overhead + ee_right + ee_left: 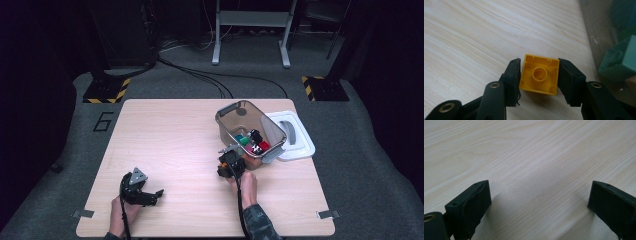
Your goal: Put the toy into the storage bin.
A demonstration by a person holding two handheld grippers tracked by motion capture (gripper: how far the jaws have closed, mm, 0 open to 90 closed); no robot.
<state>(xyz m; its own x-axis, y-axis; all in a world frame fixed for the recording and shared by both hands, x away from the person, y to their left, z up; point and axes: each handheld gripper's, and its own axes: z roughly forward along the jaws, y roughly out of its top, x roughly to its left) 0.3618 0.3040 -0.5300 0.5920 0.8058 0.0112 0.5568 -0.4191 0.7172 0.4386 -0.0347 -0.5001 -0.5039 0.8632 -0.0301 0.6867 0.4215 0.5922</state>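
A yellow brick (pixel 540 75) sits between the pads of my right gripper (pixel 539 66), its hollow underside turned toward the camera. Both pads press on its sides, just above the wooden table (pixel 175 140). In the high view my right gripper (pixel 231 162) is at the near left corner of a clear plastic tub (pixel 222 120). The tub holds several bricks, among them a teal brick (pixel 243 140), a red brick (pixel 263 145) and a black brick (pixel 255 135). My left gripper (pixel 152 195) rests near the table's front left, open wide over bare wood (pixel 539 197).
The tub's white lid (pixel 296 136) lies flat to the right of the tub near the table's right edge. Through the tub wall a teal brick (pixel 621 62) shows close beside my right gripper. Black cables and stand feet lie on the floor beyond the table.
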